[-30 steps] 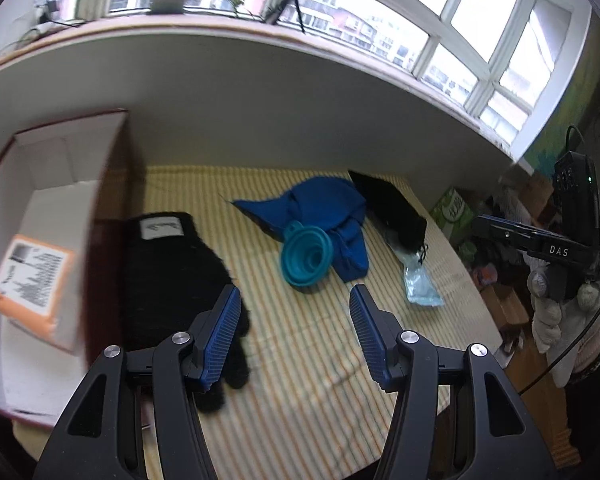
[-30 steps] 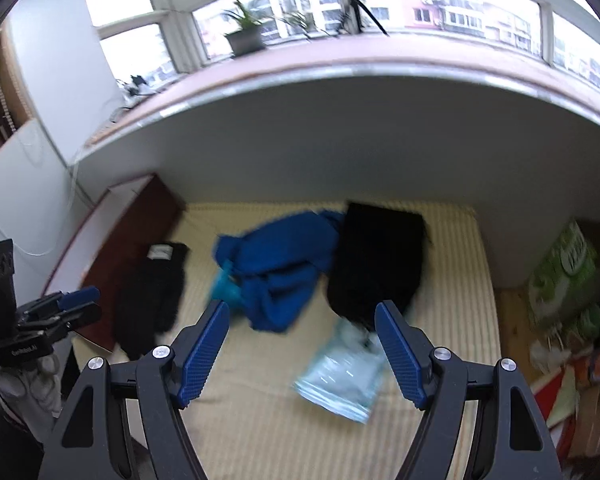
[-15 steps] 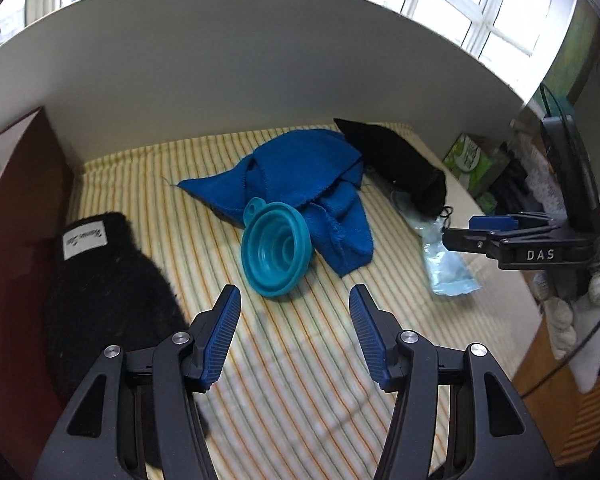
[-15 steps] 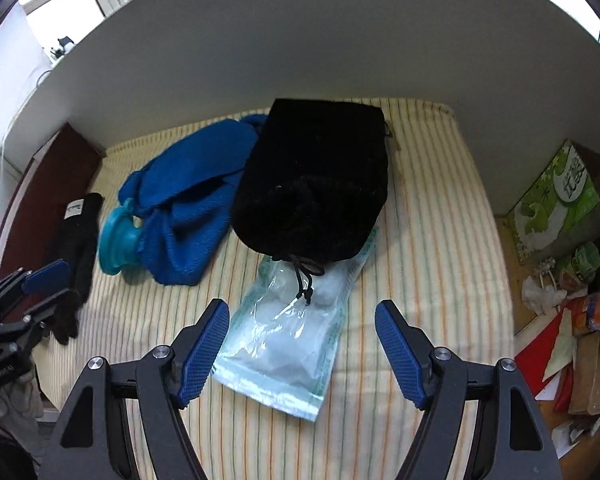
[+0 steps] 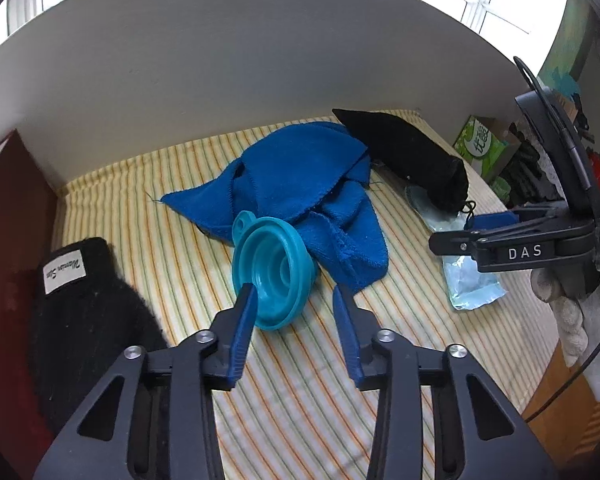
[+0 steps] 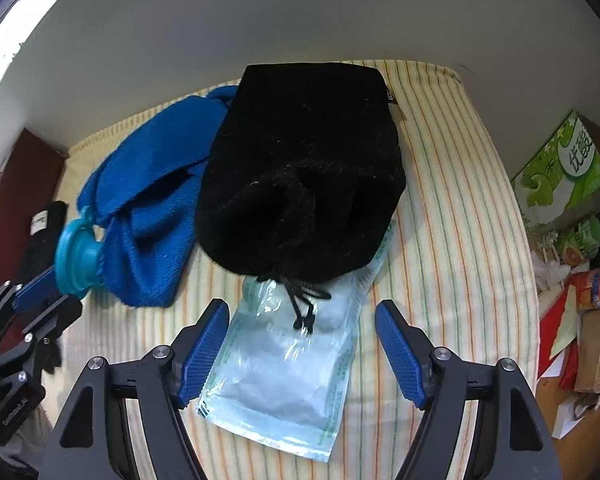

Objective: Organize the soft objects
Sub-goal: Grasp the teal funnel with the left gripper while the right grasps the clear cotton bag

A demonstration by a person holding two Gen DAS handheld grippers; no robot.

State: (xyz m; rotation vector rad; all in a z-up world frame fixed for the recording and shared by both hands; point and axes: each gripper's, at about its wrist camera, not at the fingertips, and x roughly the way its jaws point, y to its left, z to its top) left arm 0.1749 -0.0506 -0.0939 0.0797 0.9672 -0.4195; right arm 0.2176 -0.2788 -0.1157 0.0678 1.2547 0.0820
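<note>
Teal funnel (image 5: 272,272) leans on blue cloth (image 5: 300,184); black pouch (image 6: 304,176) overlaps plastic packet (image 6: 284,376) on the striped tabletop (image 6: 452,240). Both jaws spread.

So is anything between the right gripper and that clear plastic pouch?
Nothing blocks the near end: the right gripper, open, straddles the clear plastic pouch. The black drawstring bag overlaps its far end, cords trailing onto it.

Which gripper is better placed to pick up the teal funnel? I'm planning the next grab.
Left. The left gripper is open with the funnel right at its fingertips. The right gripper is open over the plastic packet, with the blue cloth between it and the funnel.
</note>
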